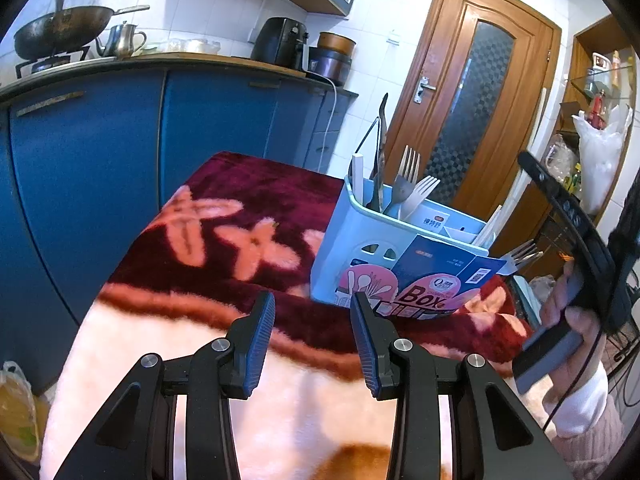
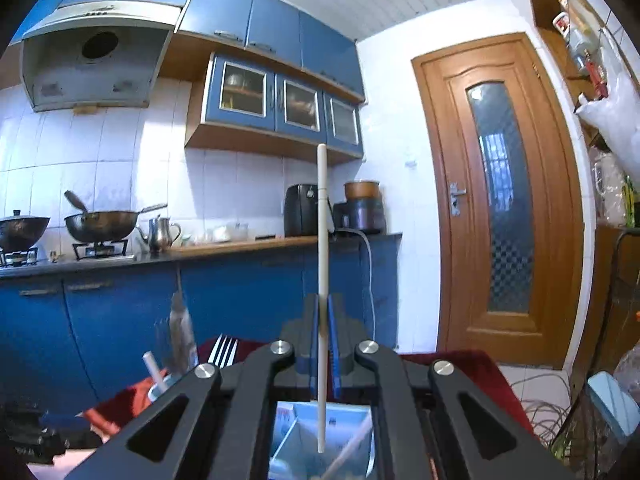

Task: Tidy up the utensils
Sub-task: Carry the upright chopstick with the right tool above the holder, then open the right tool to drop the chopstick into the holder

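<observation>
A light blue utensil holder (image 1: 348, 236) with a "Box" label stands on the red flowered blanket (image 1: 224, 240). It holds dark tongs (image 1: 380, 152), a metal fork (image 1: 408, 168), a white fork (image 1: 422, 192) and a white stick (image 1: 357, 176). My left gripper (image 1: 313, 304) hovers low over the blanket just in front of the holder, open, with nothing between its fingers. My right gripper (image 2: 323, 308) is shut on a white chopstick (image 2: 322, 220), held upright. The chopstick's lower end hangs over an open compartment of the holder (image 2: 296, 440), where another chopstick (image 2: 352, 444) lies slanted.
A person's hand (image 1: 576, 320) holds the right tool at the table's right edge. Blue cabinets (image 1: 88, 184) and a counter with a wok (image 1: 60, 28), a kettle (image 1: 120, 40) and an air fryer (image 1: 280, 42) stand behind. A wooden door (image 1: 472, 112) and cluttered shelves (image 1: 600, 128) are at the right.
</observation>
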A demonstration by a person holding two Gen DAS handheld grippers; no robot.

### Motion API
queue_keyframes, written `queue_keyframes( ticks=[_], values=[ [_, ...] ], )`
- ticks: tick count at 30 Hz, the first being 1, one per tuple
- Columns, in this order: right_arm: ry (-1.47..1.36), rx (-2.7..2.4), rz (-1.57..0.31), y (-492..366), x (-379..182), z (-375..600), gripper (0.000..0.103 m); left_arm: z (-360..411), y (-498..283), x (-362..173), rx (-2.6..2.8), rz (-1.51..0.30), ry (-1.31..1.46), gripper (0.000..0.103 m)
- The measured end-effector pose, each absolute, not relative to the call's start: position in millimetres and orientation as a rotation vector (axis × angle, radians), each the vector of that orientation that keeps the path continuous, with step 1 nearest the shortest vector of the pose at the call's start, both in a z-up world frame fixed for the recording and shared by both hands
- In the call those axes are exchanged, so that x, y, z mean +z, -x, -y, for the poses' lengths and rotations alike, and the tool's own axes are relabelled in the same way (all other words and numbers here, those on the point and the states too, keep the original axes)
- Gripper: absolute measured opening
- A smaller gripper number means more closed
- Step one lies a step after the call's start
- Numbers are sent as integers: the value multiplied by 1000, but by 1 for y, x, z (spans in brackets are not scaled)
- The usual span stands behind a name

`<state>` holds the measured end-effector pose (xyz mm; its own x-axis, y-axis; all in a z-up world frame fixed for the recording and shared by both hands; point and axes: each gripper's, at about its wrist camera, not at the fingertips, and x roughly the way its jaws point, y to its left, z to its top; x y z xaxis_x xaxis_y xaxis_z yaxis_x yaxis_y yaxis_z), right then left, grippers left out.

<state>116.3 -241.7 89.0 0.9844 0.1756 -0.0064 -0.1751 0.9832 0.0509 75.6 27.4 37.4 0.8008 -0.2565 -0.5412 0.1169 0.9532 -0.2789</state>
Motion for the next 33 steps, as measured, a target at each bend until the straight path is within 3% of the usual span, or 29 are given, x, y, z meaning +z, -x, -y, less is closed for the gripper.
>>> queue_keyframes(
  ticks=[10,11,14,24,33],
  values=[
    [-24,161,-139,-131,51,235,7,-27,-75,35,-205,-616,230,40],
    [-34,168,-152,-128,51,237,9,-27,-74,35,-205,-616,228,40],
    [-57,185,-173,-118,54,242,33,-25,-73,35,-208,-621,225,40],
    [-99,220,-209,-57,83,244,38,-12,-54,42,-227,-607,188,40],
    [-139,226,-320,5,57,236,48,-1,-28,36,-214,-571,126,40]
  ],
)
